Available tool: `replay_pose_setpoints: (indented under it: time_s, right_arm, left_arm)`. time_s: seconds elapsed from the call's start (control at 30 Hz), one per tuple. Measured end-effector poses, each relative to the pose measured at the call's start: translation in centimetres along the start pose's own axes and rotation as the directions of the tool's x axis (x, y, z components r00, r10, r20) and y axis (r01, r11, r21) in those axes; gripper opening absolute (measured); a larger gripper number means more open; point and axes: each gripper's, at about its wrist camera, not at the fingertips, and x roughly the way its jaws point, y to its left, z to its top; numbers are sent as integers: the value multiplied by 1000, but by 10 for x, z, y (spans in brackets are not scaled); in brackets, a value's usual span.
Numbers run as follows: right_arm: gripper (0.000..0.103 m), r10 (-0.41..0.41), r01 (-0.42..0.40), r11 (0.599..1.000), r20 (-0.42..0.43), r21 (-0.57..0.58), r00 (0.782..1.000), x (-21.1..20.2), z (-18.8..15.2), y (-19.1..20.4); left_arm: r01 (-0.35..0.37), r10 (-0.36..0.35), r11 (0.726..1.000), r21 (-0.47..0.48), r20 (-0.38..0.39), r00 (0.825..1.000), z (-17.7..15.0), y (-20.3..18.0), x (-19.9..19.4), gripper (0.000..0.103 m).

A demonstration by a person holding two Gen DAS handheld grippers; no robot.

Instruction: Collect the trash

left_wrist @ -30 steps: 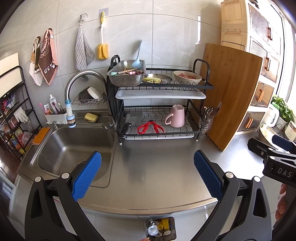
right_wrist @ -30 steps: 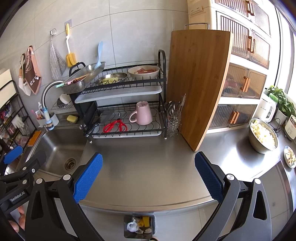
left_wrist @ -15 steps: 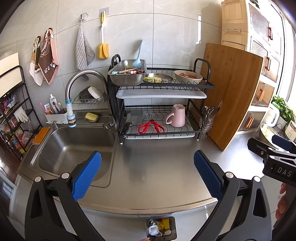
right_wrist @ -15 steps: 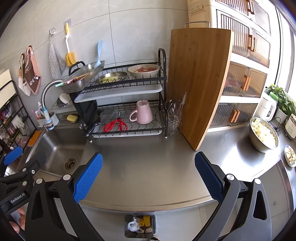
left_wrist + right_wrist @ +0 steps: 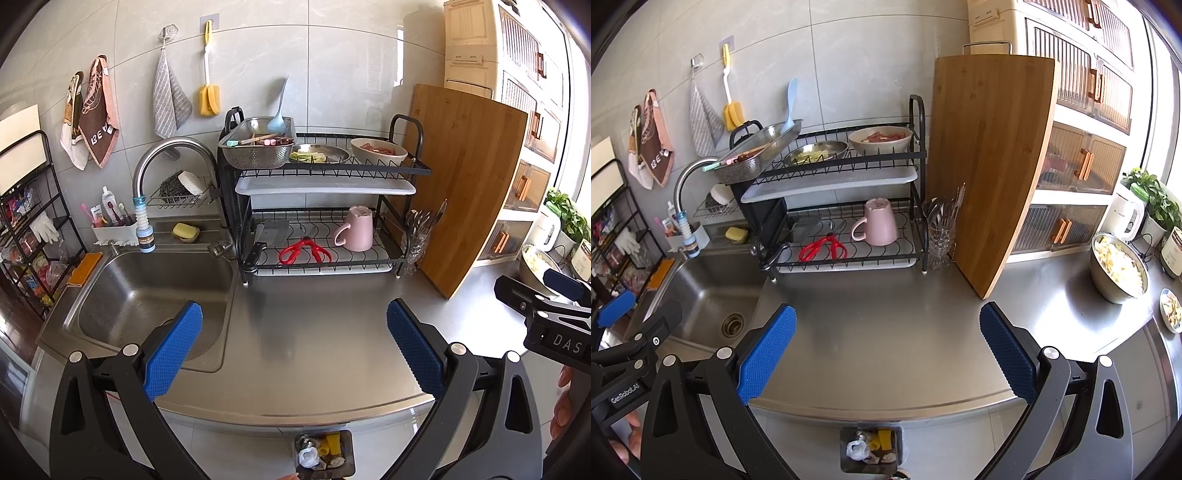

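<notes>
Both fingers wide, empty: left gripper (image 5: 294, 345), right gripper (image 5: 887, 349); desk (image 5: 886, 332) bare; trash bin (image 5: 870, 448) below edge; scan sink (image 5: 147, 295) before reaching.

Trash bin (image 5: 325, 457) contents too small to identify.

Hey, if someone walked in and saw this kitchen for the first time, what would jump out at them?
Probably the big wooden cutting board leaning upright at the right end of the black dish rack, with red scissors and a pink mug on its lower shelf. Nearer, the open left gripper and right gripper hover over bare steel counter, with a small trash bin on the floor below.
</notes>
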Motion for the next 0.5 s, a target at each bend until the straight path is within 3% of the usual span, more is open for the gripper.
replay_pose_setpoints:
  time_s: [0.17, 0.5]
  right_arm:
    - [100, -5, 5, 1000, 1, 2, 1000, 0, 0, 0]
    - [100, -11, 11, 1000, -7, 3, 1000, 3, 1, -2]
  left_arm:
    - [-33, 33, 999, 31, 1, 999, -1, -3, 1, 95]
    - [11, -10, 1000, 20, -25, 1000, -1, -3, 1, 95]
